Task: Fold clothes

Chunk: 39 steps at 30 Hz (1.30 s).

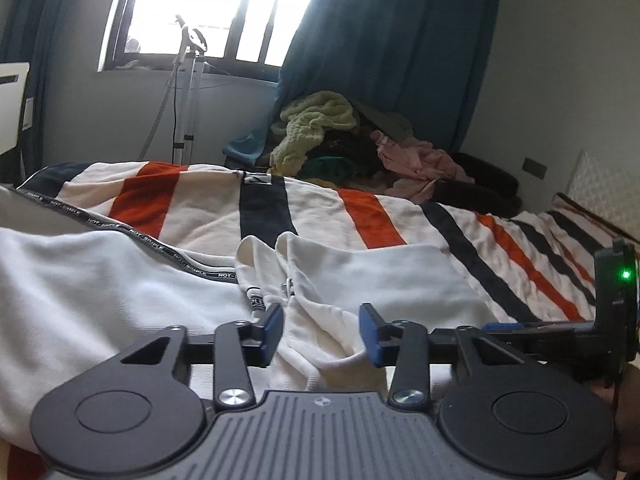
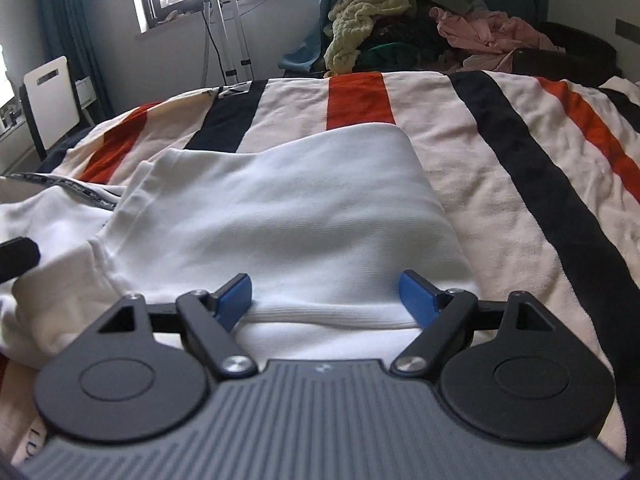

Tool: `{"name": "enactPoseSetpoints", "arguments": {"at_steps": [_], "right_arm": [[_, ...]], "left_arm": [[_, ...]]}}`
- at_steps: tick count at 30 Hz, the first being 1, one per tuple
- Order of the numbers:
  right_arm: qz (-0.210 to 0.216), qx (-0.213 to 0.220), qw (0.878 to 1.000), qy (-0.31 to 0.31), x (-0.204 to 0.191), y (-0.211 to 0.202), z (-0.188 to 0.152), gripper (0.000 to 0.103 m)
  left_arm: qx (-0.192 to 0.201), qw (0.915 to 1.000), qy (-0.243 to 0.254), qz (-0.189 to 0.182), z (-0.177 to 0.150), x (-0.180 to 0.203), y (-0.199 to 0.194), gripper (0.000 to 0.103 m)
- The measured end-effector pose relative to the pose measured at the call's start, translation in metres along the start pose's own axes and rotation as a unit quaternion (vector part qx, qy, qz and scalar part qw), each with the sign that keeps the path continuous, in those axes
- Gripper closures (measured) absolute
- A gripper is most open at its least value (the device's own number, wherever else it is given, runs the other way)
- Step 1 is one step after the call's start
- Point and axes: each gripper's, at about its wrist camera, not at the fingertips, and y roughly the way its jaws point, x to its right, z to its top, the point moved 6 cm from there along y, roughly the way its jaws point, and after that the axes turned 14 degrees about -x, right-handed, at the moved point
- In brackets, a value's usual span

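White jacket (image 2: pixel 280 208) lies spread on the striped blanket (image 2: pixel 520 168), toward the bed's near edge. Right gripper (image 2: pixel 326 300) stands wide open, the ribbed hem (image 2: pixel 328 316) running crosswise between its pads, not pinched. Left gripper (image 1: pixel 320 324) is partly closed astride the zipper front; grip there cannot be confirmed.

Light source: daylight from the window (image 1: pixel 208 8) behind the bed (image 1: pixel 400 216)
Glare: panes blown out to plain white
Brightness: room moderate, curtain (image 1: pixel 380 40) dark
Shadows: soft, under the left gripper (image 1: pixel 320 326) on white cloth
Distortion: strong fisheye bending at edges
Blur: corners smeared, slightly soft overall
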Motion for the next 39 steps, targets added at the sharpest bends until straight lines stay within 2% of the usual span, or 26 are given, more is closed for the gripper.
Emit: {"name": "enactPoseSetpoints", "arguments": {"at_steps": [3, 8, 11, 12, 19, 20, 22, 24, 26, 29, 31, 33, 35, 36, 37, 39], "right_arm": [[-0.004, 0.003, 1.000, -0.001, -0.002, 0.000, 0.000, 0.019], [-0.010, 0.006, 1.000, -0.007, -0.005, -0.001, -0.003, 0.020], [-0.011, 0.008, 1.000, -0.008, -0.005, -0.003, -0.004, 0.020], [-0.011, 0.008, 1.000, -0.008, -0.005, -0.003, -0.004, 0.020], [-0.007, 0.012, 1.000, -0.009, -0.003, -0.003, -0.006, 0.021], [-0.008, 0.012, 1.000, -0.010, -0.002, -0.002, -0.006, 0.021], [-0.009, 0.011, 1.000, -0.011, -0.002, 0.001, -0.006, 0.021], [-0.011, 0.012, 1.000, -0.011, -0.002, 0.001, -0.006, 0.021], [-0.011, 0.012, 1.000, -0.011, -0.003, 0.000, -0.006, 0.021], [-0.011, 0.012, 1.000, -0.010, -0.003, 0.000, -0.006, 0.021], [-0.012, 0.012, 1.000, -0.009, -0.003, 0.000, -0.006, 0.022], [-0.011, 0.012, 1.000, -0.007, -0.003, -0.001, -0.006, 0.022], [-0.009, 0.011, 1.000, -0.005, -0.002, -0.001, -0.006, 0.022], [-0.008, 0.011, 1.000, -0.005, -0.002, -0.001, -0.005, 0.022], [-0.007, 0.010, 1.000, -0.004, -0.002, -0.001, -0.005, 0.022], [-0.005, 0.010, 1.000, -0.002, -0.001, -0.002, -0.005, 0.022]], "left_arm": [[-0.006, 0.9998, 0.020, 0.004, -0.003, 0.006, 0.006, 0.066], [-0.040, 0.9977, 0.041, 0.036, -0.013, 0.009, 0.028, 0.067], [-0.041, 0.9959, 0.041, 0.069, -0.018, 0.004, 0.031, 0.098], [-0.040, 0.9955, 0.041, 0.075, -0.018, 0.002, 0.030, 0.099], [-0.054, 0.9967, -0.020, 0.056, -0.016, -0.015, 0.008, 0.103], [-0.060, 0.9949, -0.024, 0.078, -0.018, -0.019, 0.008, 0.103], [-0.073, 0.9923, -0.040, 0.092, -0.020, -0.031, 0.013, 0.103], [-0.075, 0.9922, -0.064, 0.076, -0.019, -0.039, 0.014, 0.103], [-0.070, 0.9927, -0.067, 0.072, -0.017, -0.041, 0.012, 0.102], [-0.060, 0.9932, -0.071, 0.070, -0.015, -0.042, 0.004, 0.095], [-0.056, 0.9918, -0.086, 0.075, -0.015, -0.048, -0.004, 0.079], [-0.049, 0.9861, -0.131, 0.091, -0.015, -0.066, -0.017, 0.035], [-0.028, 0.9749, -0.187, 0.118, -0.015, -0.092, -0.038, 0.016], [-0.019, 0.9679, -0.214, 0.130, -0.015, -0.106, -0.048, 0.015], [-0.013, 0.9571, -0.254, 0.139, -0.018, -0.124, -0.059, 0.014], [-0.005, 0.9316, -0.333, 0.146, -0.025, -0.160, -0.079, 0.004]]}}
